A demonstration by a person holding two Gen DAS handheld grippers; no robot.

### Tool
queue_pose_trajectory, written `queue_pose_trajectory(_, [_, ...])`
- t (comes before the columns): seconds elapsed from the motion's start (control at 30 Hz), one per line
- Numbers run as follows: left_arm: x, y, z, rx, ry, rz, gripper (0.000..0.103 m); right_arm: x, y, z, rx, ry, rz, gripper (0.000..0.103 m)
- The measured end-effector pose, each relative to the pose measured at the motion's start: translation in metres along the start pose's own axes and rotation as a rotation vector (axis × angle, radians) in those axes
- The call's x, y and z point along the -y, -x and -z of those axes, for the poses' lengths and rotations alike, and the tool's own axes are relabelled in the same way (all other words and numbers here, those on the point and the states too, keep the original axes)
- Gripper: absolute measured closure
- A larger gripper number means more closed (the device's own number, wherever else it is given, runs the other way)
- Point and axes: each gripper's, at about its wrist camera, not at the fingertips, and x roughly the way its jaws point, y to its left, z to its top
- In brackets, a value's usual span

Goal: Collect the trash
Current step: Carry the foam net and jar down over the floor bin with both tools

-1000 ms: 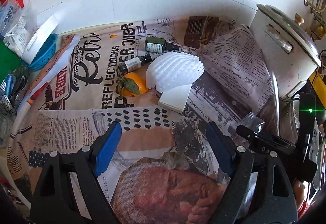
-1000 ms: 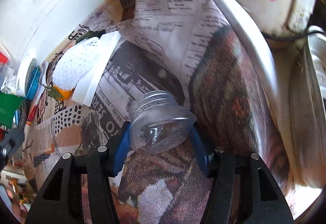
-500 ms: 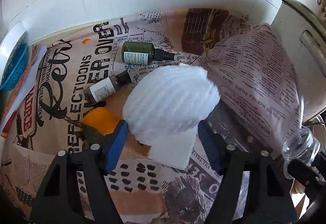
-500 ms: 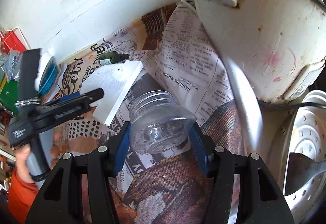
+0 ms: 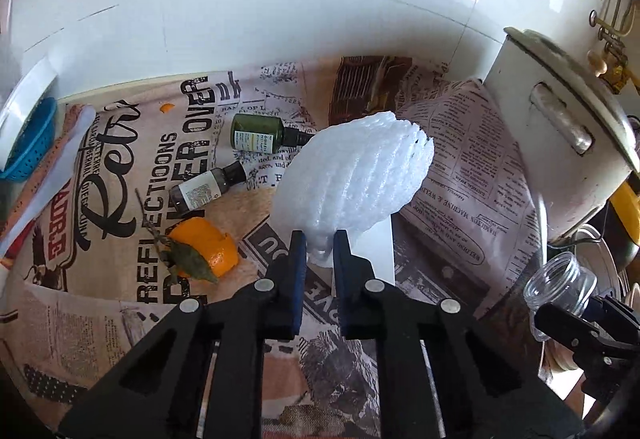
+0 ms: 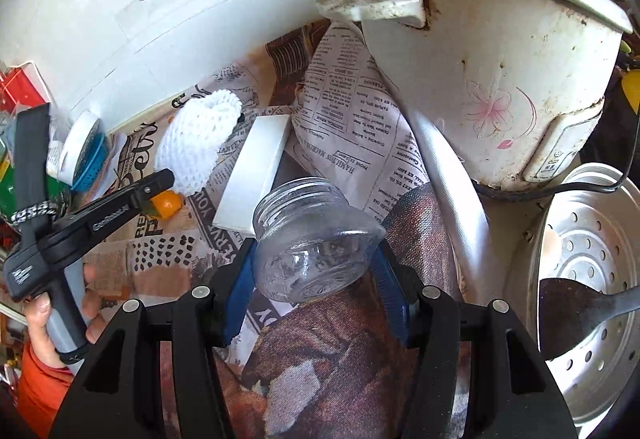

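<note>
The left gripper (image 5: 320, 245) has its fingers nearly closed, pinching the lower edge of the white ribbed foam fruit net (image 5: 354, 175) above the newspaper-covered surface (image 5: 120, 311); lift gently, since thin foam may slip. The right gripper (image 6: 316, 271) clamps the clear plastic jar (image 6: 316, 239) sideways; keep that grip steady.

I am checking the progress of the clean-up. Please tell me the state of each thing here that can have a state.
left gripper: shut on the foam net.
foam net: pinched at its lower edge, lifted.
right gripper: shut on the clear jar.
clear jar: held, tilted, no lid.
green bottle: lying down, capped.
brown bottle: lying down, capped.
orange peel: on the table.
rice cooker: lid closed.
</note>
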Motion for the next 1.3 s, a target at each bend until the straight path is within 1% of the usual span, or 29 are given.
queue_pose_trajectory(0.13, [-0.007, 0.044, 0.007, 0.053, -0.002, 0.002, 0.091, -0.015, 0.022, 0.005, 0.048, 0.009, 0.009, 0.050])
queue_pose_trajectory(0.27, [-0.018, 0.095, 0.018, 0.113, -0.026, 0.004, 0.091, -0.033, 0.051, 0.016, 0.115, 0.002, 0.029, 0.050])
queue_pose_trajectory(0.43, [-0.032, 0.159, 0.038, 0.189, -0.059, 0.015, 0.091, -0.054, 0.097, 0.041, 0.205, -0.023, 0.067, 0.050])
queue_pose_trajectory(0.5, [-0.036, 0.185, 0.047, 0.211, -0.069, 0.028, 0.091, -0.061, 0.113, 0.054, 0.228, -0.041, 0.079, 0.050])
queue_pose_trajectory(0.67, [-0.040, 0.234, 0.071, 0.245, -0.091, 0.042, 0.091, -0.075, 0.152, 0.076, 0.276, -0.052, 0.100, 0.050])
queue_pose_trajectory(0.83, [-0.036, 0.258, 0.102, 0.234, -0.060, 0.042, 0.091, -0.084, 0.185, 0.093, 0.314, -0.016, 0.089, 0.050])
queue_pose_trajectory(0.97, [-0.022, 0.270, 0.134, 0.222, -0.039, 0.029, 0.091, -0.081, 0.201, 0.111, 0.325, 0.012, 0.055, 0.050])
queue_pose_trajectory(1.13, [0.007, 0.281, 0.180, 0.221, -0.005, -0.010, 0.091, -0.064, 0.213, 0.140, 0.310, 0.073, -0.003, 0.050])
queue_pose_trajectory(1.3, [0.043, 0.294, 0.225, 0.195, 0.052, -0.041, 0.091, -0.041, 0.233, 0.170, 0.265, 0.129, -0.050, 0.050])
